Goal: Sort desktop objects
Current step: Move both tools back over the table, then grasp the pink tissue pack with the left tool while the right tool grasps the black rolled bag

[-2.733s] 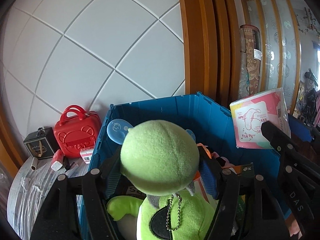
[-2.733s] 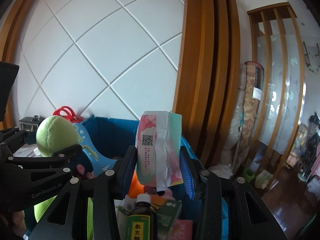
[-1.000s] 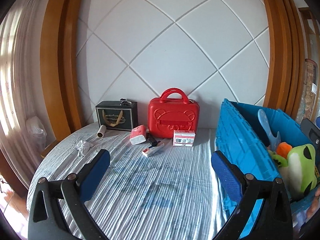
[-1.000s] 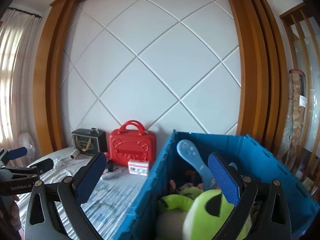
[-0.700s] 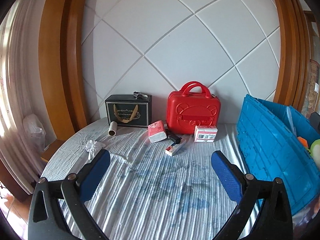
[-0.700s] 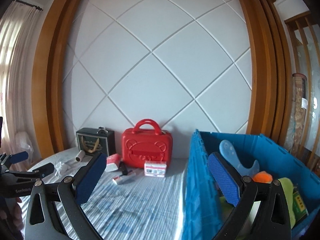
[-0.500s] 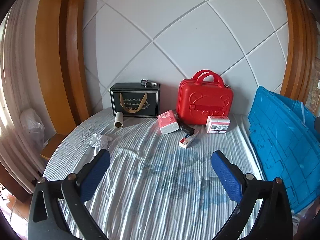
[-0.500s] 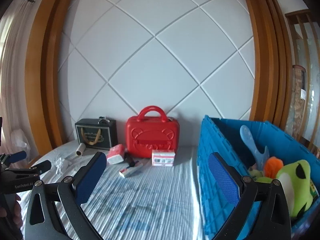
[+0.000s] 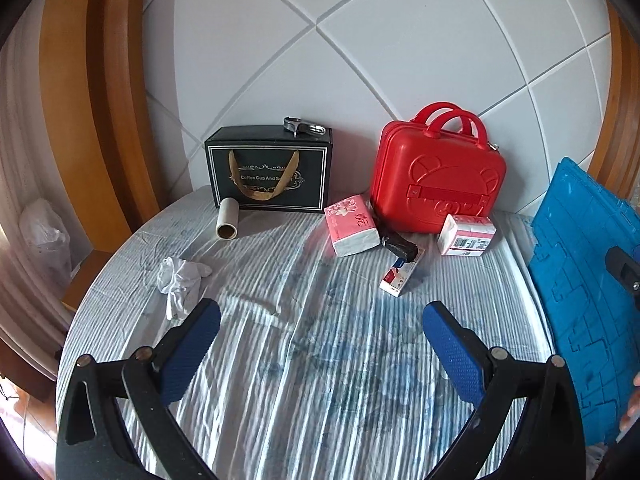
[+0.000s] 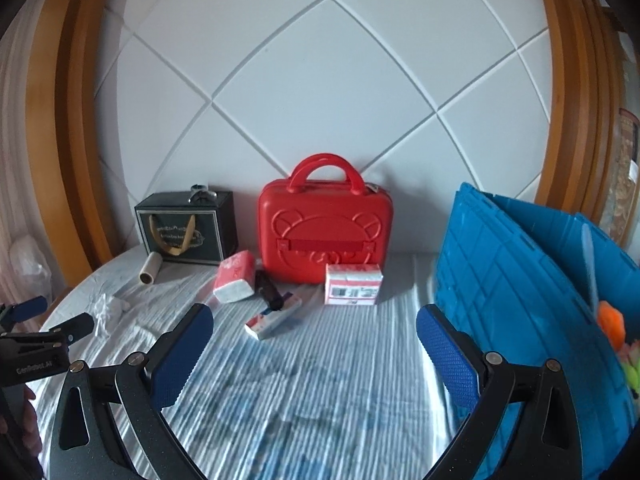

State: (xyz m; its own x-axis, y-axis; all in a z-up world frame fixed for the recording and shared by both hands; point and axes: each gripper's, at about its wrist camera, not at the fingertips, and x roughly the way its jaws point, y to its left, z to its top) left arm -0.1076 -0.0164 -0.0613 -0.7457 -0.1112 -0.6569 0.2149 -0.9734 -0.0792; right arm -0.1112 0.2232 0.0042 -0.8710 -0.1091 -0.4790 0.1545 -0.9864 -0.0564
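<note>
My left gripper (image 9: 320,328) is open and empty above the striped tablecloth (image 9: 312,360); it also shows at the left of the right wrist view (image 10: 52,320). My right gripper (image 10: 314,326) is open and empty too. Near the wall lie a pink tissue pack (image 9: 351,230) (image 10: 236,277), a white tissue pack with a barcode (image 9: 466,235) (image 10: 352,284), a small flat box (image 9: 400,274) (image 10: 274,318) with a black object (image 9: 398,242) (image 10: 269,290) on it, a paper roll (image 9: 227,223) (image 10: 150,267) and a crumpled white cloth (image 9: 178,280) (image 10: 106,308).
A red bear suitcase (image 9: 438,180) (image 10: 325,229) and a black gift box (image 9: 269,172) (image 10: 186,232) stand against the white wall. A blue crate (image 9: 584,300) (image 10: 520,280) holding toys stands at the right. The round table's edge drops off at the left.
Both grippers let go of the green plush and the tissue pack into the crate, opened, and swung left to face the table objects, coming a little closer.
</note>
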